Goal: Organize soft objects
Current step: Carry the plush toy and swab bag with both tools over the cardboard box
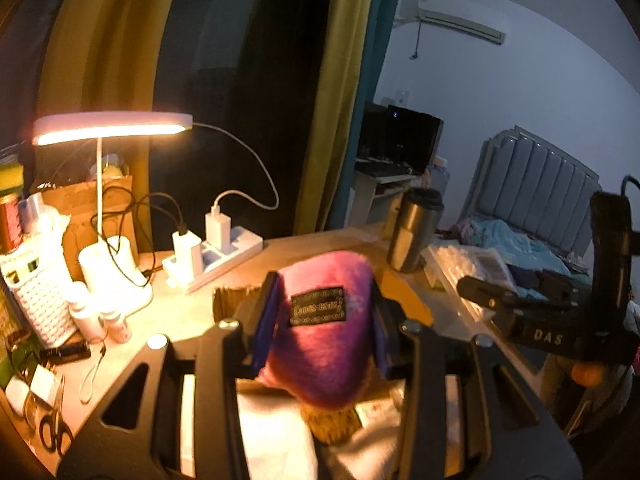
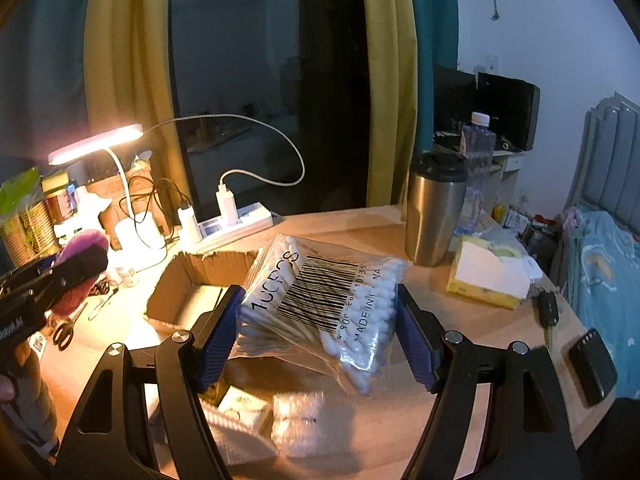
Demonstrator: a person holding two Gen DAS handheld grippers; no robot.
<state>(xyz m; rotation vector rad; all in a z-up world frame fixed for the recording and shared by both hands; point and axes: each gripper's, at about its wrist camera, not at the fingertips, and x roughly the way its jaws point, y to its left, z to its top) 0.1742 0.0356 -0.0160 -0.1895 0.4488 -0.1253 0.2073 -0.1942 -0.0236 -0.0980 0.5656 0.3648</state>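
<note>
My left gripper (image 1: 320, 320) is shut on a fuzzy pink-purple plush item (image 1: 320, 344) with a black label, held above an open cardboard box (image 1: 228, 298). My right gripper (image 2: 320, 332) is shut on a clear bag of cotton swabs (image 2: 320, 300) with a barcode, held over the same cardboard box (image 2: 192, 280). In the right wrist view the left gripper (image 2: 52, 276) and its purple plush item (image 2: 80, 248) show at the left. The right gripper's body (image 1: 540, 320) shows at the right of the left wrist view. White cloth and bubble wrap (image 2: 298, 424) lie below.
A lit desk lamp (image 1: 108, 128), power strip with chargers (image 1: 216, 256), small bottles (image 1: 100, 316) and scissors (image 1: 54, 432) crowd the table's left. A steel tumbler (image 2: 434, 208), water bottle (image 2: 476, 152), tissue box (image 2: 488, 276), car key (image 2: 548, 308) and black device (image 2: 592, 366) sit right. A bed (image 2: 604, 264) lies beyond.
</note>
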